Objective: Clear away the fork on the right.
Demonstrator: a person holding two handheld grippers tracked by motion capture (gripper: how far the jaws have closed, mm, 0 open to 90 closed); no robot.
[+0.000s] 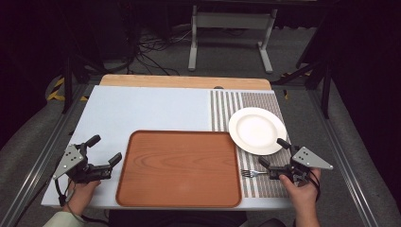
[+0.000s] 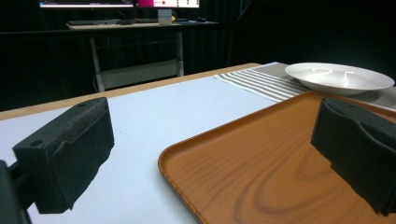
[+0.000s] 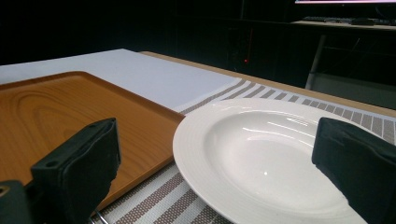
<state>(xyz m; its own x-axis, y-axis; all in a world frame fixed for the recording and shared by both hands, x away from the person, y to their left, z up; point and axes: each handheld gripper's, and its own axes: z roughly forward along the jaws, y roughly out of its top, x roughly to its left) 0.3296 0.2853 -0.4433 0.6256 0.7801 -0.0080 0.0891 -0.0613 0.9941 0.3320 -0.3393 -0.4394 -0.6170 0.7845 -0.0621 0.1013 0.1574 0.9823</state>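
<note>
Wooden tray [image 1: 179, 168] sat at table's near edge, centre. Striped placemat [image 1: 227, 109] lay touching tray's right side, w/ white plate [image 1: 257, 130] on it at tray's far right corner. Left gripper [image 1: 105, 155] hovered just left of tray, jaws spread, empty. Right gripper [image 1: 274, 153] sat right of tray, jaws spread wide, empty. Fork [image 1: 253, 173] lay on placemat betw. tray & right gripper, near its lower jaw.

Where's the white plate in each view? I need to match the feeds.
High view: white plate right of centre, on the striped mat, touching the tray's far right corner.
Left gripper view: white plate upper right, beyond the tray.
Right gripper view: white plate centre-right, close.
Shared landmark: wooden tray.
</note>
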